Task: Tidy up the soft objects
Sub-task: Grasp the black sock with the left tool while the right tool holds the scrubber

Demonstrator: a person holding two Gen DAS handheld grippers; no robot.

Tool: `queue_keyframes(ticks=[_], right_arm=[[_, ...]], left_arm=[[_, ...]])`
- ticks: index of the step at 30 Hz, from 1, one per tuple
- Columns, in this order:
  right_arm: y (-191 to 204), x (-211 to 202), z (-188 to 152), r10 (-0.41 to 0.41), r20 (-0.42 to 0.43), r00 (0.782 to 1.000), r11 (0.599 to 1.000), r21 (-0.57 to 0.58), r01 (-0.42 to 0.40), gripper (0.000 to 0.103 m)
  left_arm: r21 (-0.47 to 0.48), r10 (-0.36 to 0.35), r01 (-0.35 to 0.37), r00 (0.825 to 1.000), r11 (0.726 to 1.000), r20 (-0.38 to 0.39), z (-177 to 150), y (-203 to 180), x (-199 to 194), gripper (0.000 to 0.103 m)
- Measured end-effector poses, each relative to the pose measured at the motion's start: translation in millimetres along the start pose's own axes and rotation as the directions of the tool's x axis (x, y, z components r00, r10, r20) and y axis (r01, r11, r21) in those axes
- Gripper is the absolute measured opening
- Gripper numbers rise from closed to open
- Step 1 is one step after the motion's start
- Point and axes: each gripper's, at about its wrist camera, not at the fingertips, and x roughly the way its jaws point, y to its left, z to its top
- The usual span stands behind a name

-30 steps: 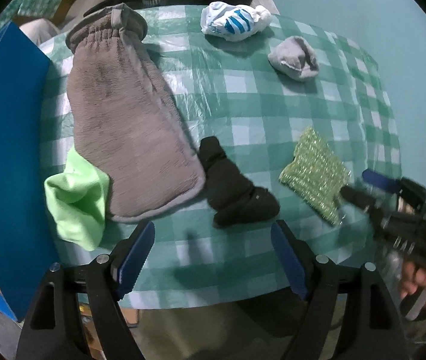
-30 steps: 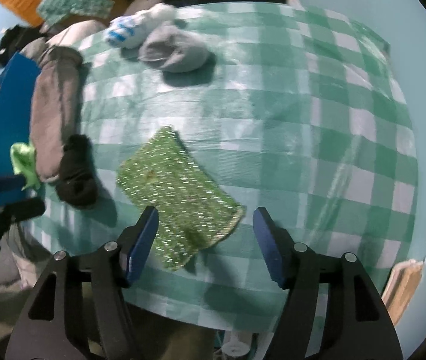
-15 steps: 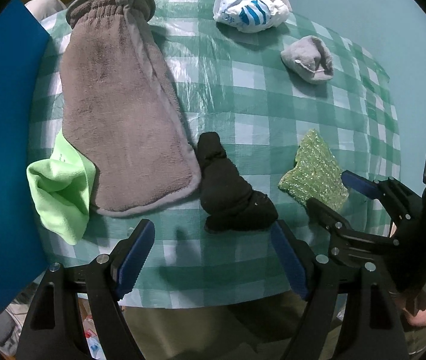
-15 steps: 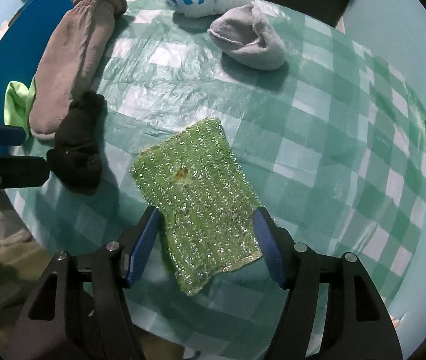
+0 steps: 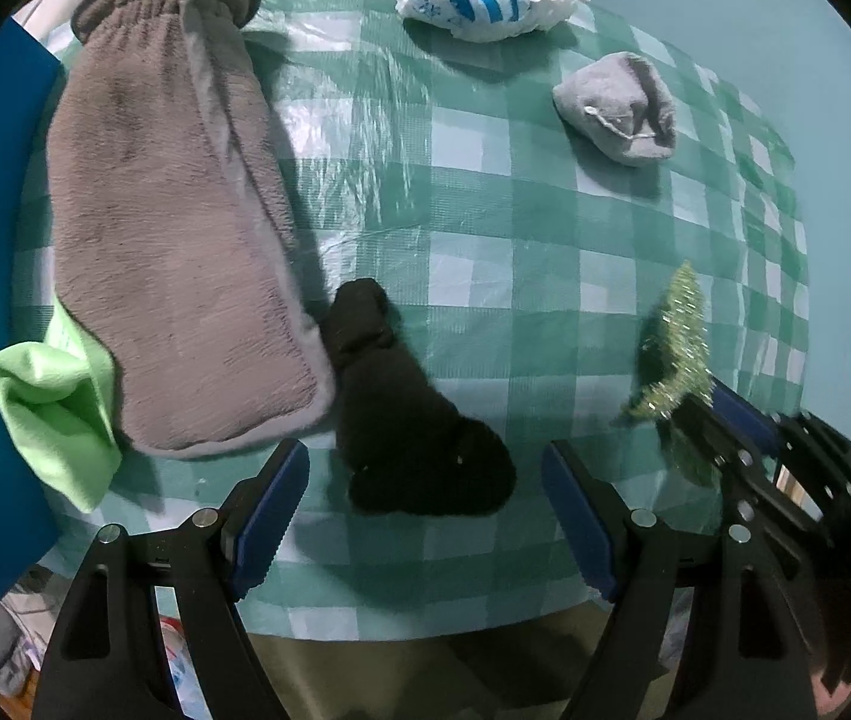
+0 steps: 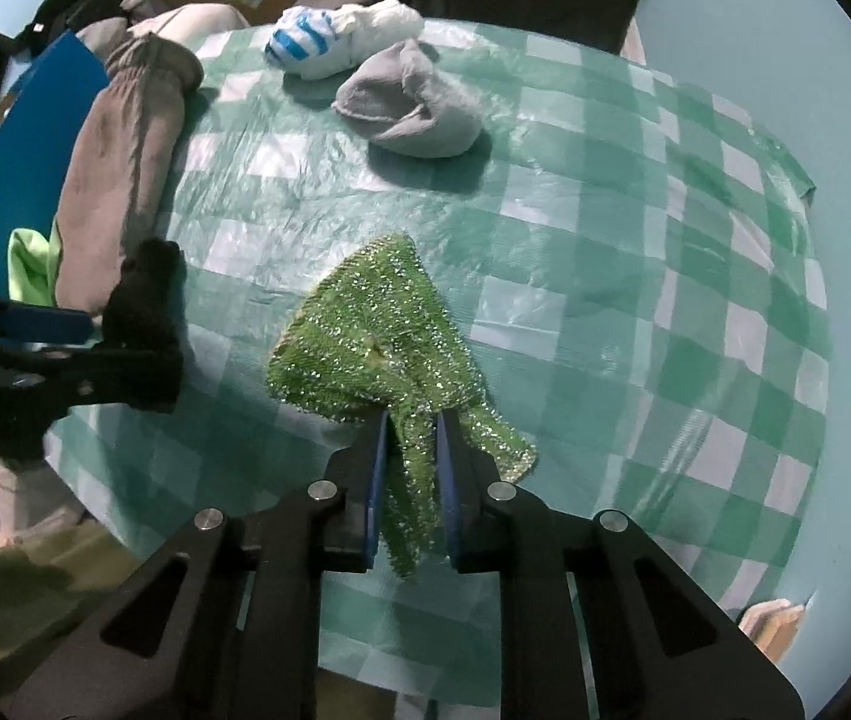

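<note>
- My right gripper (image 6: 412, 420), which stood wide around the glittery green cloth (image 6: 374, 336) a moment ago, has now pinched shut on its near edge, bunching the fabric into a ridge.
- I judge the grab made; lifting comes next.
- The cloth fans forward from the jaws, its far part lying on the checked tabletop (image 6: 635, 276).
- My left gripper (image 5: 425, 516) hangs wide and empty, the black sock (image 5: 413, 438) just ahead between its fingers.

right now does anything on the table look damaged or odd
The sparkly green cloth pinched in the right gripper has a small frayed hole near its middle. The lime green cloth is partly trapped under the grey plush mitt. Nothing is spilled.
</note>
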Motion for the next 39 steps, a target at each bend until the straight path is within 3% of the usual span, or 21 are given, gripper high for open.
queue_keyframes(ticks=[5, 6, 8, 14, 25, 39], right_arm=[[0, -5, 10, 0.004, 0.013, 1.0, 1.0, 0.005, -0.004, 0.015], [2, -6, 10, 0.003, 0.014, 1.0, 1.0, 0.006, -0.003, 0.015], [1, -13, 2, 0.004, 0.016, 1.0, 1.0, 0.008, -0.004, 0.015], [2, -17, -1, 0.013, 0.028, 1.0, 1.0, 0.008, -0.013, 0.015], [8, -29, 2, 0.015, 0.042, 0.999, 1.0, 0.013, -0.015, 0.015], [22, -56, 7, 0.025, 0.082, 0.996, 0.999, 0.02, -0.027, 0.014]], left_arm=[[-0.012, 0.022, -0.022, 1.0, 1.0, -0.007, 5, -2, 11, 0.079], [-0.007, 0.025, -0.025, 1.0, 1.0, -0.009, 5, -3, 12, 0.076], [0.018, 0.042, -0.042, 0.999, 0.999, -0.016, 3, -5, 15, 0.056], [0.093, 0.101, -0.104, 0.994, 0.99, 0.04, -9, -12, 9, 0.046], [0.207, 0.143, -0.173, 0.978, 0.963, 0.152, -29, -20, -23, 0.043], [0.252, 0.144, -0.208, 0.957, 0.945, 0.251, -49, -7, -81, 0.042]])
